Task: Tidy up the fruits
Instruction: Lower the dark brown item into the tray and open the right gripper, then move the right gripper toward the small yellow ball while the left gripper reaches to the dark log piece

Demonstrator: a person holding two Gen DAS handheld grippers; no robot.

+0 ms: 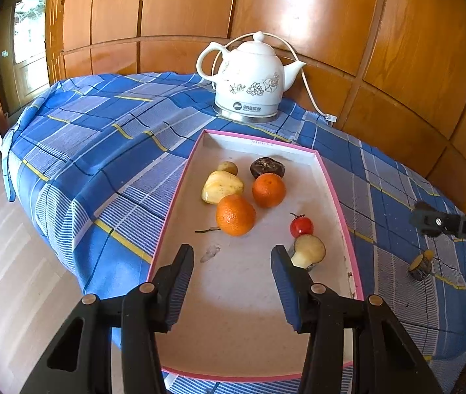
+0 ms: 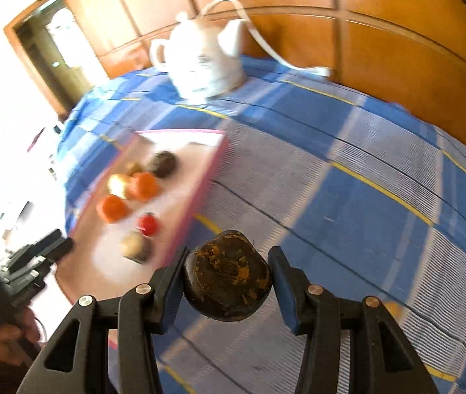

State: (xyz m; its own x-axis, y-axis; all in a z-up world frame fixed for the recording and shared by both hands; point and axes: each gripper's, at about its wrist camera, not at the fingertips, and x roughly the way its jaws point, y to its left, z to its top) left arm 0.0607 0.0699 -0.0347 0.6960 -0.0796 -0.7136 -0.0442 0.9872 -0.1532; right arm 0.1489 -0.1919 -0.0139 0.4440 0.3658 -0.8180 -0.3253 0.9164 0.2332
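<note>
With the dark brown fruit [image 2: 228, 277] pinched in the right gripper [image 2: 228, 282], carry up-left to the pink-rimmed tray [image 2: 197, 193]; left gripper [image 1: 233, 262] spread, empty, already above it.

Left gripper [image 1: 232, 264] hangs with jaws parted and empty; right gripper [image 2: 228, 272] is clamped.

Tray [image 1: 338, 197] lies on the tabletop [image 1: 101, 138], kettle [image 1: 249, 78] just beyond its far end. In tray: two oranges [image 1: 235, 215] mid-left, touching a pale fruit [image 1: 221, 186] to their left; a dark fruit [image 1: 267, 166] behind the farther orange; tomato [image 1: 302, 226] and cut piece [image 1: 308, 251] near right. Right of tray, a stub [image 1: 421, 264] on the cloth.
</note>
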